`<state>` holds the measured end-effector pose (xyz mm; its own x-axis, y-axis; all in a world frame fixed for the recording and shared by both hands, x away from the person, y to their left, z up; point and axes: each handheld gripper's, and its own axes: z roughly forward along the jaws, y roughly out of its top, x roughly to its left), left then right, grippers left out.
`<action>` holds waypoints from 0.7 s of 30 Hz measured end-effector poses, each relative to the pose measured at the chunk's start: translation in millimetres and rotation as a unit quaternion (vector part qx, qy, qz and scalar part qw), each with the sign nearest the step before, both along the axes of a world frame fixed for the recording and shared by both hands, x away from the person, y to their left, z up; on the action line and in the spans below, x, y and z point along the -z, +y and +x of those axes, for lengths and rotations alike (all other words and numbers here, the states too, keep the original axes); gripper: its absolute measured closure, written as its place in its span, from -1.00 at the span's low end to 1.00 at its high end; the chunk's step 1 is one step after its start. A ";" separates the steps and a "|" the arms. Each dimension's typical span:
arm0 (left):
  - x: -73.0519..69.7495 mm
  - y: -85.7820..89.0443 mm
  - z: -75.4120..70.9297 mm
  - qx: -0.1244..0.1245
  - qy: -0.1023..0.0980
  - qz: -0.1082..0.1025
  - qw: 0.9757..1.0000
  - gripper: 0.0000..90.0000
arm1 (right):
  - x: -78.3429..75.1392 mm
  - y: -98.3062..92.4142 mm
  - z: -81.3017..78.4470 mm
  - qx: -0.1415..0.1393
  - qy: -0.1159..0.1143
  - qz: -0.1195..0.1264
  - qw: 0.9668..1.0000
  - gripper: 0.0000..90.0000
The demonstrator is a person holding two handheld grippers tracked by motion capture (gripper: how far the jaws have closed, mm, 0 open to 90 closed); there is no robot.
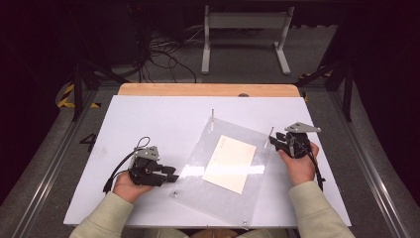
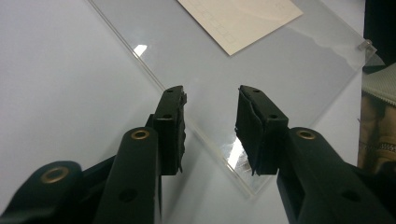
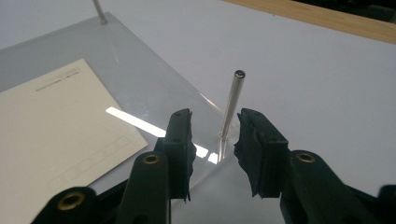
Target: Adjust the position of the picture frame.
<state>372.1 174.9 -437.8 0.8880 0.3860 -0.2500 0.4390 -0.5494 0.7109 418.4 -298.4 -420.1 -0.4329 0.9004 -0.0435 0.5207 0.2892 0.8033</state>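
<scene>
Right gripper (image 3: pixel 212 140): jaws apart, straddling one thin metal pin (image 3: pixel 232 105) upright at the near right corner of the clear acrylic sheet (image 3: pixel 140 79), pads not pressing on it. Left gripper (image 2: pixel 210 126): jaws apart, nothing between them, poised over the sheet's near left corner. Step in hand, judged: lining up on the corner pin before a grasp; next move calls for closing squarely on the shaft, low enough that it does not tip or slip, then a straight lift or a steadying hold, left side ready to keep the sheet from shifting. Sheet lying flat and skewed on the white table (image 1: pixel 148 114), between the two grippers. Count: one acrylic sheet; one cream card (image 1: pixel 229 163) lying near its middle, above or beneath the plastic not certain; upright pins, two seen in the high view at the far corners; small fittings at the near corners, two; grippers, two; hands (image 1: pixel 299 166), two; wooden strip (image 1: pixel 208 89) along the far table edge, one.
</scene>
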 end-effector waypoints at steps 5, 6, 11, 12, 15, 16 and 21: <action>-0.9 8.1 -11.3 -0.020 -0.014 -0.029 0.999 0.23 | 2.0 3.5 20.7 0.008 0.013 -0.011 1.000 0.47; -0.4 10.5 -12.8 -0.025 -0.013 -0.035 0.999 0.22 | 2.6 4.4 23.7 0.009 0.015 -0.015 1.000 0.48; -1.7 17.2 -22.1 -0.032 -0.019 -0.039 0.999 0.20 | 4.8 4.8 35.2 0.001 0.027 -0.009 1.000 0.88; -2.1 17.5 -23.4 -0.032 -0.021 -0.039 0.999 0.20 | 4.0 6.2 36.1 0.000 0.027 -0.015 1.000 0.88; -1.8 19.5 -27.3 -0.034 -0.023 -0.037 0.998 0.18 | 0.8 9.7 38.2 -0.006 0.019 -0.022 1.000 0.89; -1.6 20.3 -28.5 -0.037 -0.023 -0.038 0.998 0.18 | -1.2 11.4 39.9 -0.008 0.017 -0.024 1.000 0.89; -1.2 25.4 -34.0 -0.043 -0.025 -0.037 0.998 0.17 | -17.6 30.0 58.5 -0.025 0.004 -0.050 0.998 0.89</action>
